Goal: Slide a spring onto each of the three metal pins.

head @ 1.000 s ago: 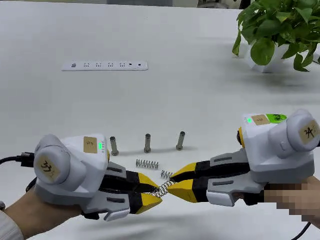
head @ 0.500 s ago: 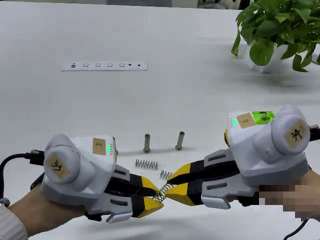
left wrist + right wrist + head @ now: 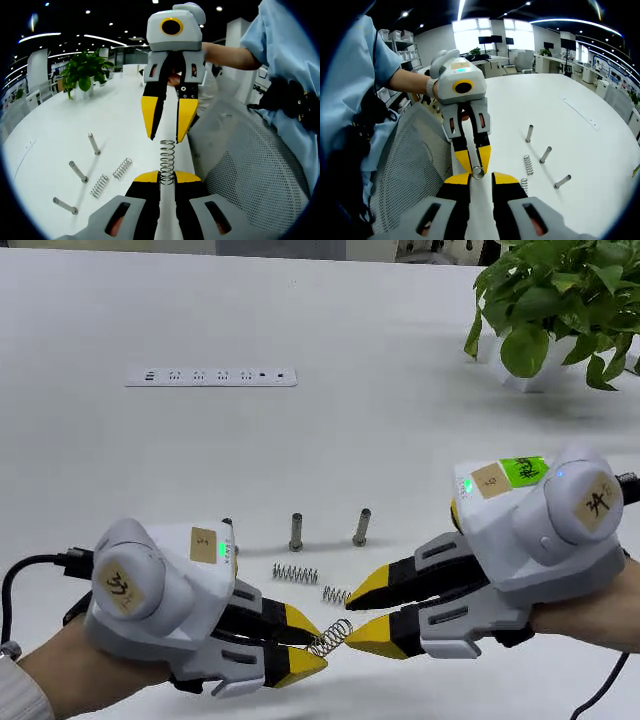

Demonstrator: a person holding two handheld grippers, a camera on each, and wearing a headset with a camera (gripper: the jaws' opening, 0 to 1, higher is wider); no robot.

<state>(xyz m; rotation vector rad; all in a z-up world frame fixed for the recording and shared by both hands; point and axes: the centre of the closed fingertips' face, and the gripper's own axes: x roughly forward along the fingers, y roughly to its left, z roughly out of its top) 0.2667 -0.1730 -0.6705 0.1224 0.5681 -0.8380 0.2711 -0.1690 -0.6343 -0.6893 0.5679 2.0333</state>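
Note:
My left gripper (image 3: 303, 644) is shut on one end of a small steel spring (image 3: 330, 637), which sticks out toward my right gripper (image 3: 352, 613). The right gripper's jaws stand open around the spring's free end. In the left gripper view the spring (image 3: 167, 157) rises from my left gripper (image 3: 167, 177) up to the open right gripper (image 3: 166, 136). The right gripper view shows the spring (image 3: 478, 172) end-on, just beyond my right gripper (image 3: 480, 180). Three metal pins stand upright on the table (image 3: 228, 526) (image 3: 296, 531) (image 3: 362, 526), the left one partly hidden. Two more springs (image 3: 295, 573) (image 3: 337, 594) lie before them.
A white power strip (image 3: 212, 377) lies farther back on the white table (image 3: 400, 410). A potted green plant (image 3: 555, 295) stands at the back right. The table's near edge runs just below the grippers, with a mesh chair seat (image 3: 240, 165) beyond it.
The right gripper's jaws have opened off the spring's end, which they pinched before. The left gripper keeps its hold and has drifted slightly right.

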